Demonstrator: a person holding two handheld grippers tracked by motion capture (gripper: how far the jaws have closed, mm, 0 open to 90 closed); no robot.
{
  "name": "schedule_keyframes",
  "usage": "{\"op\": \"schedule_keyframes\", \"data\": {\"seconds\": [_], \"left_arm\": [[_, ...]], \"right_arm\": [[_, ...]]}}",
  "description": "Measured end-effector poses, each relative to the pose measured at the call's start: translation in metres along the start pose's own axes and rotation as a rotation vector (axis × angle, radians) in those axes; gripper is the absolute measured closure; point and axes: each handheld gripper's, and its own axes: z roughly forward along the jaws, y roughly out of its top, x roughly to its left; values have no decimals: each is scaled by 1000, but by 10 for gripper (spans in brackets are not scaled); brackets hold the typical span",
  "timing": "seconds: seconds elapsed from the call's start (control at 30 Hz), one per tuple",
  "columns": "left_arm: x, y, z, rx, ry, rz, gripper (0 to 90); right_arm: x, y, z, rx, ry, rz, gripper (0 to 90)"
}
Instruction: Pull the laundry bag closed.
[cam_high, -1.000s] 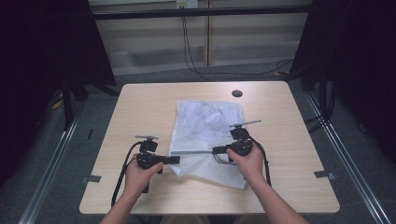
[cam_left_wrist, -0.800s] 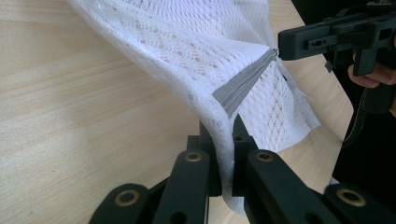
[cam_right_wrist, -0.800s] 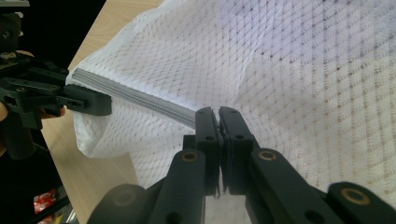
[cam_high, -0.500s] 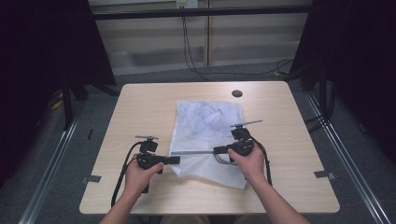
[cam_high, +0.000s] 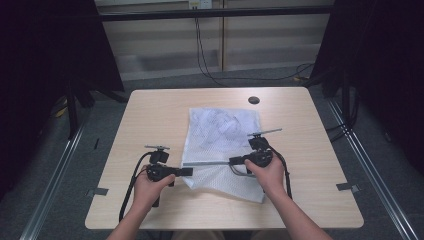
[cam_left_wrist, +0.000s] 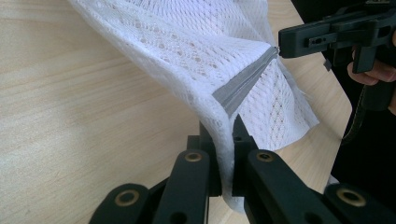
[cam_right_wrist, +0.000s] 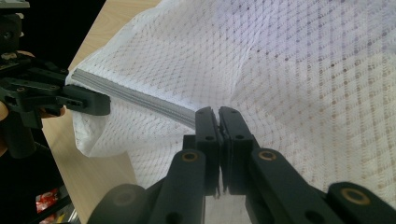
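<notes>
Left gripper (cam_left_wrist: 223, 154) fingers are clenched on the mesh bag (cam_high: 222, 142) at the near-left end of its grey zipper strip (cam_high: 207, 163); right gripper (cam_right_wrist: 218, 140) fingers pinch the strip's right end. The bag lies mid-surface (cam_high: 160, 110). Recommendation: hold the strip taut and level, avoiding snags in the mesh.

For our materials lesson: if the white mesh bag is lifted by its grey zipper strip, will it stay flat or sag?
Likely sag: the white mesh bag drapes in folds from the taut grey zipper strip. Probably light, since its thin open weave shows the table through. It should not roll.
</notes>
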Motion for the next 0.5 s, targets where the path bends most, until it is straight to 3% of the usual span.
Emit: {"op": "schedule_keyframes", "data": {"seconds": [0.5], "left_arm": [[-1, 0, 0, 2, -7, 2, 892]], "right_arm": [[-1, -1, 0, 2, 2, 1, 869]]}}
